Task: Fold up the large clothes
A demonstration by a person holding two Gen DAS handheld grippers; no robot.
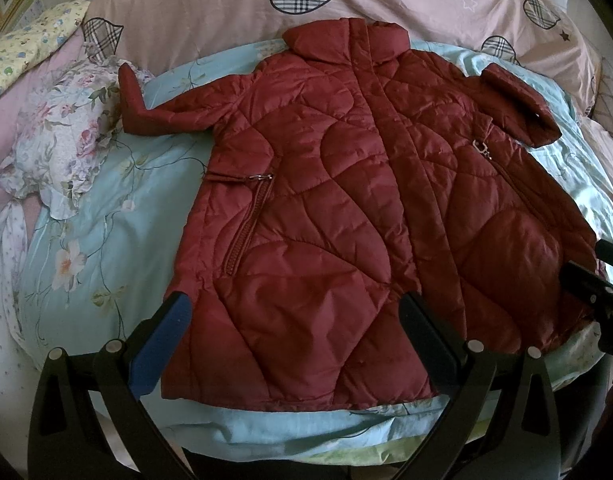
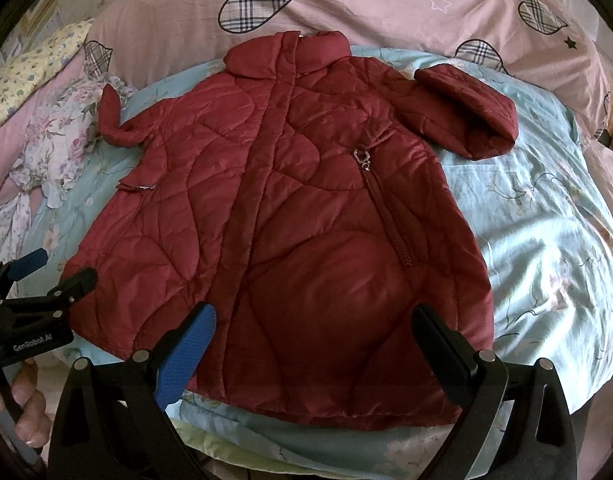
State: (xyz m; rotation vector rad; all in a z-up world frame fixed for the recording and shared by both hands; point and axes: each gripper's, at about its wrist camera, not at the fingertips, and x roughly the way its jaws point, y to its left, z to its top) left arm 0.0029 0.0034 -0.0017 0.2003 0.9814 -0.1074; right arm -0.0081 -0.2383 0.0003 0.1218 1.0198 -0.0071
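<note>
Both hand-held tools hang over the near hem with nothing between their pads: the left gripper (image 1: 294, 312) and the right gripper (image 2: 314, 324) are spread wide, probably so each can take a hem corner. Beyond them the dark-red quilted padded coat (image 1: 346, 184) lies face-up and zipped on the pale-blue floral bedsheet (image 2: 546, 220), sleeves out, ready for a first fold.

A bedroom in a home. A bed takes up nearly the whole view, spread with a light blue floral sheet (image 1: 106, 216). At its head lies a pink duvet (image 2: 366, 8) printed with plaid hearts and small stars. A frilled floral pillow (image 1: 62, 140) and a yellow flowered cloth (image 1: 30, 40) lie along one side, all ordinary household bedding.
</note>
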